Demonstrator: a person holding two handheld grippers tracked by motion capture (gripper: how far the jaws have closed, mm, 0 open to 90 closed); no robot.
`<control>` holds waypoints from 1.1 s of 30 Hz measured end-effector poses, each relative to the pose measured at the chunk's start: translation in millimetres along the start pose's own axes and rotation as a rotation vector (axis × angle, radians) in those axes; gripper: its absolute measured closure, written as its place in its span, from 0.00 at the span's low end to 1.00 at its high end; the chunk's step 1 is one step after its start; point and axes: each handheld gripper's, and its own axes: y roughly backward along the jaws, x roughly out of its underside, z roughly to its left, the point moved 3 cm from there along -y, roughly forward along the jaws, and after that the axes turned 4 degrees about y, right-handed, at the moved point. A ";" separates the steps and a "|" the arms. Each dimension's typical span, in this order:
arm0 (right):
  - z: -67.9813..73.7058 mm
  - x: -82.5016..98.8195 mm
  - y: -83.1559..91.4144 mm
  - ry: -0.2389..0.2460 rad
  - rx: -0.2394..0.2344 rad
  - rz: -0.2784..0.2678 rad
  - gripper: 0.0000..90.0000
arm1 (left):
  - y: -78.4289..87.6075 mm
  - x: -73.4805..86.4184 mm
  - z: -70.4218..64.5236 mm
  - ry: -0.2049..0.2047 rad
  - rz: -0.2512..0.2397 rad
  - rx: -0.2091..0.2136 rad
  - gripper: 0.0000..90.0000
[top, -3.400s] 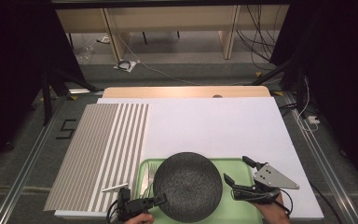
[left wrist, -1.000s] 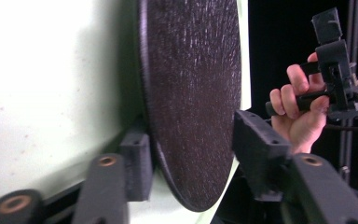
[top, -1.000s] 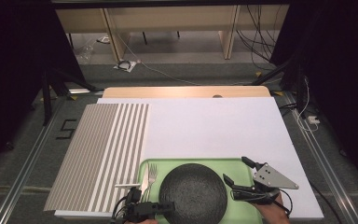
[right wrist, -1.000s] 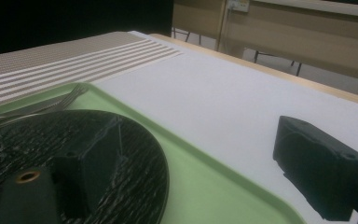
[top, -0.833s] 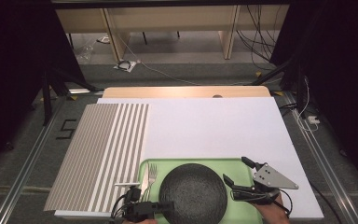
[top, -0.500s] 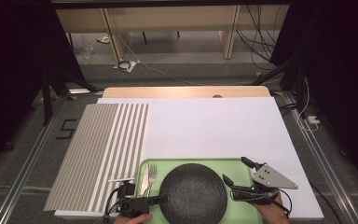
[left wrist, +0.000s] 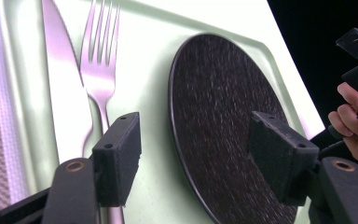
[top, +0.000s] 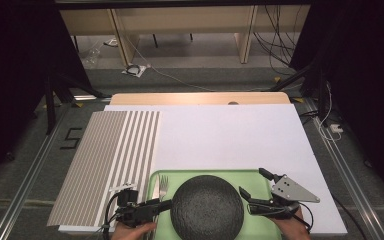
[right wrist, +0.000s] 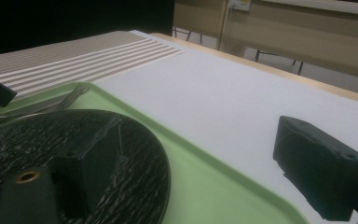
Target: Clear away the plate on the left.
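Black plate (top: 207, 207) on the green tray (top: 260, 176) bears no writing; both tools spread, left just widened.

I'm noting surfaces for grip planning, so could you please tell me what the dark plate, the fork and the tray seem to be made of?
Plate: probably stoneware or slate-look ceramic, matte black with a speckled, rough texture.
Fork: polished metal, likely steel, with mirror-like glare.
Tray: likely plastic, smooth pale green, with a moulded raised rim.

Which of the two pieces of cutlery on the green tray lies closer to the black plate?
The silver fork: it lies right beside the round black plate, while the silver knife lies on the fork's far side, by the tray's edge.
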 end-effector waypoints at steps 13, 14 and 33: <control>-0.2 0.2 0.4 -0.011 -0.005 0.005 0.18 | 9.8 -12.5 -5.1 -0.156 -0.098 -0.004 0.35; -0.1 0.2 0.3 -0.011 -0.006 0.005 0.18 | 9.9 -12.9 -5.6 -0.165 -0.101 -0.003 0.34; -0.5 0.4 0.1 -0.013 -0.006 0.001 0.18 | 27.1 -26.3 -9.1 -0.367 -0.234 -0.007 0.28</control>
